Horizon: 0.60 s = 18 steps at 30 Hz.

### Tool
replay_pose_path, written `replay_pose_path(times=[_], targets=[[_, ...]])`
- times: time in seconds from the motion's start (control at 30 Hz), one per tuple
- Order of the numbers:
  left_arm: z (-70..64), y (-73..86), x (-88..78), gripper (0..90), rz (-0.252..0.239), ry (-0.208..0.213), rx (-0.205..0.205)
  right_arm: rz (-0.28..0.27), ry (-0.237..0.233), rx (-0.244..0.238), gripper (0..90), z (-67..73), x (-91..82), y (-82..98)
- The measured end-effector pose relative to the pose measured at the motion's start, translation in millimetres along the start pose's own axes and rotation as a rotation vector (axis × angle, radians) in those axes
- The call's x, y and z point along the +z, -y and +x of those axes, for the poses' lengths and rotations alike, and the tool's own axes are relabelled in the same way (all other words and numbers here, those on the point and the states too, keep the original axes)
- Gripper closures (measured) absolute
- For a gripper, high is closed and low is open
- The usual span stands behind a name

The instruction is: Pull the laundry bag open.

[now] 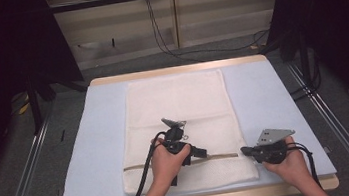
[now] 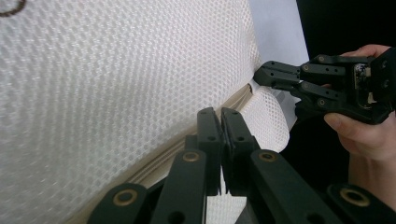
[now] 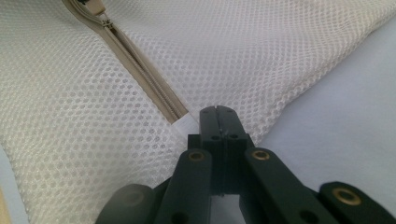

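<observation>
A white mesh laundry bag (image 1: 181, 127) lies flat in the middle of the bench (image 1: 273, 96), on a pale blue mat, with its beige zipper (image 1: 220, 156) running left to right across the near end. The left gripper (image 1: 196, 151) sits over the bag near the middle of that zipper line, jaws pressed together; in the left gripper view the tips meet right at the zipper tape (image 2: 159, 161), though whether they pinch it I cannot tell. The right gripper (image 1: 245, 150) comes in from the right at the bag's near right edge, jaws also closed tight, their tips at the zipper's right end. In the right gripper view the closed tips (image 3: 218, 122) rest against the white tab where the zipper (image 3: 140, 70) ends, with the slider (image 3: 95, 8) far up the track.
</observation>
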<state>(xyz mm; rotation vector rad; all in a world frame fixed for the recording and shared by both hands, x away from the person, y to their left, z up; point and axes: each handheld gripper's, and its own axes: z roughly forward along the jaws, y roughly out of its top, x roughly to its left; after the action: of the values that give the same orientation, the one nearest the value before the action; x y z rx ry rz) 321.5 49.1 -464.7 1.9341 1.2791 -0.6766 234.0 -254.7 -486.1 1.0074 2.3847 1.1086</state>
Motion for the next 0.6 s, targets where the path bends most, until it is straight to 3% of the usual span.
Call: replay_pose_path(times=[0.6], targets=[[12.8, 4.5, -17.5, 87.6, 0.000, 0.001, -0.014, -0.003, -0.005, -0.001, 90.0, -0.6, 0.3, 0.0]])
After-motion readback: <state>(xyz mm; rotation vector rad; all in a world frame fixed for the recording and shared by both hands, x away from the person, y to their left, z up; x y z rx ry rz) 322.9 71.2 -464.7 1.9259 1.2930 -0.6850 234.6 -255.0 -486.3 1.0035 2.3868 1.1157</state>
